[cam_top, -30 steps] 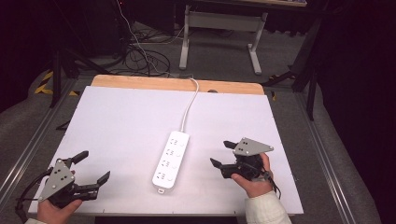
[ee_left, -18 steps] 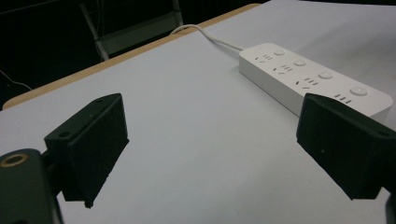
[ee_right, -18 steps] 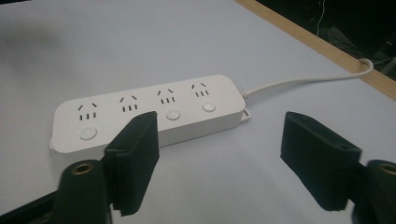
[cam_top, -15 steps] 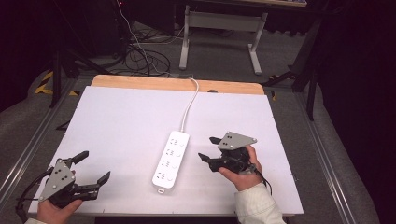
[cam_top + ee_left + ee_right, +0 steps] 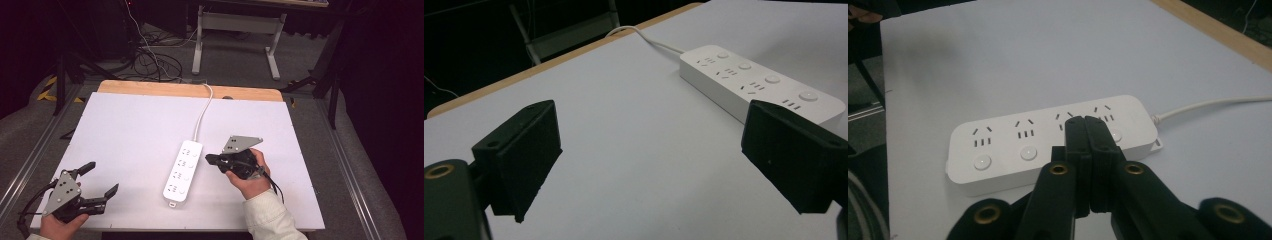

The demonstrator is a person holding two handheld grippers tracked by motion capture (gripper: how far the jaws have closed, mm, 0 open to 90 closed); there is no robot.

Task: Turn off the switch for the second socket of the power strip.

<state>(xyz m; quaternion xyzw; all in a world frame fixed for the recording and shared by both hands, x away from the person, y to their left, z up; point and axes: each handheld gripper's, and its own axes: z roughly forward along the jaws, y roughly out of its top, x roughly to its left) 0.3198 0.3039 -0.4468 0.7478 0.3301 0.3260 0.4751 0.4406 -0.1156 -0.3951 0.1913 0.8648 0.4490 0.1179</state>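
Left gripper at near-left tabletop corner, fingers spread wide, empty, well left of the white power strip. Right gripper just right of the strip; its fingers have just been closing and now press together, nothing between, tips over the strip's switch row. Strip lies mid-tabletop, cord running off the far edge.

White power strip with white cord, black jaws, white table edged in light wood
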